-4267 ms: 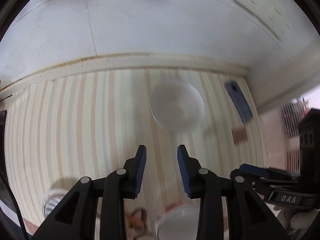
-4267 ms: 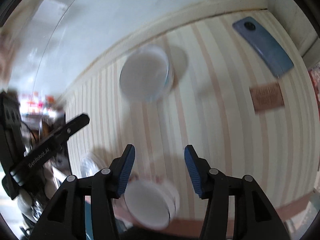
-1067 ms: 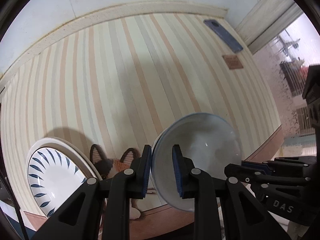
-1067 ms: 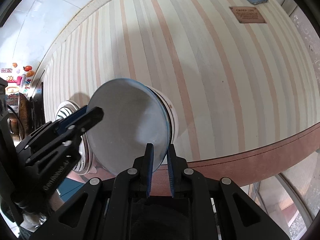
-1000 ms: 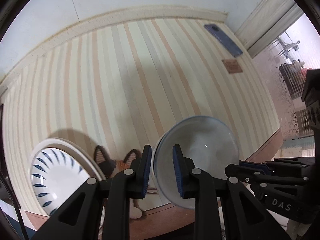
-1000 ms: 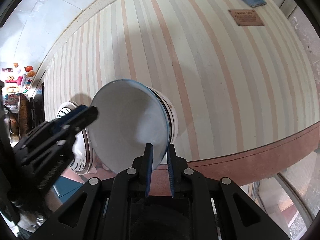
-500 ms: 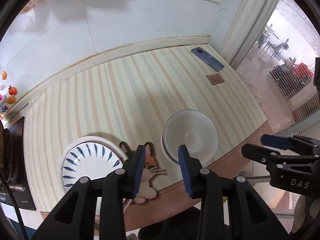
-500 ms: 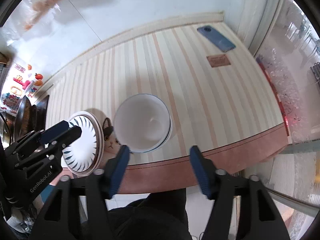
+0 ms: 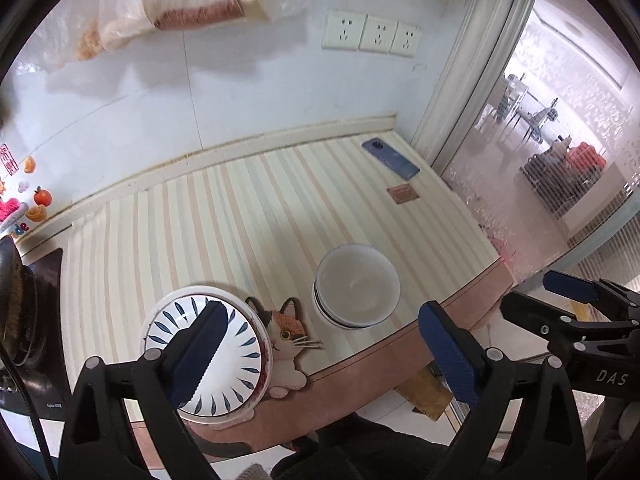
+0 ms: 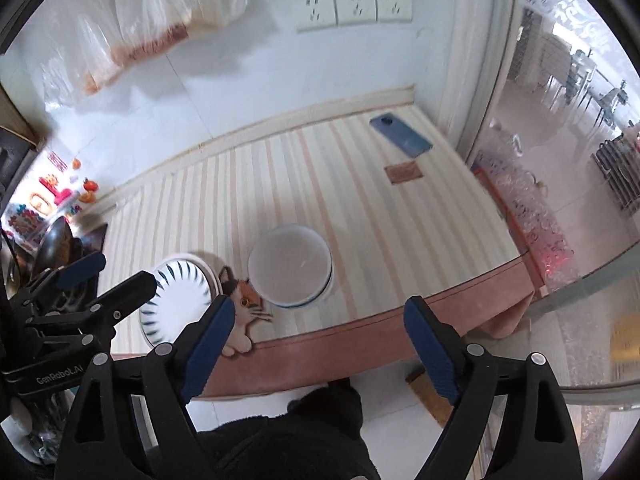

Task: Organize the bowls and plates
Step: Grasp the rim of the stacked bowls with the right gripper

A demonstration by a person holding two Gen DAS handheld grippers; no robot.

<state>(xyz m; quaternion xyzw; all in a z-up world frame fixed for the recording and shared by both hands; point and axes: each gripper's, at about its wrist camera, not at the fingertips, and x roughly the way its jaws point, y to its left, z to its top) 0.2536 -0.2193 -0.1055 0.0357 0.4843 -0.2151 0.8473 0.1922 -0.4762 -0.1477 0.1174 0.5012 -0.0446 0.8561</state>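
You held your left gripper (image 9: 320, 344) and right gripper (image 10: 316, 340) spread wide and empty above the tabletop (image 9: 240, 216), where stacked bowls (image 9: 356, 286) sat beside the plate (image 9: 208, 344).

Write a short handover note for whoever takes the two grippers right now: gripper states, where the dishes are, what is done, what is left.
Left gripper: open, empty, raised above the table.
Right gripper: open, empty, also raised.
White bowl with a blue rim: nested on other bowls near the front edge of the striped table.
White plates with blue leaf marks: stacked beside the cat-shaped mat.
Done: bowls and plates look grouped.
Left: probably nothing; check for stray dishes out of view.
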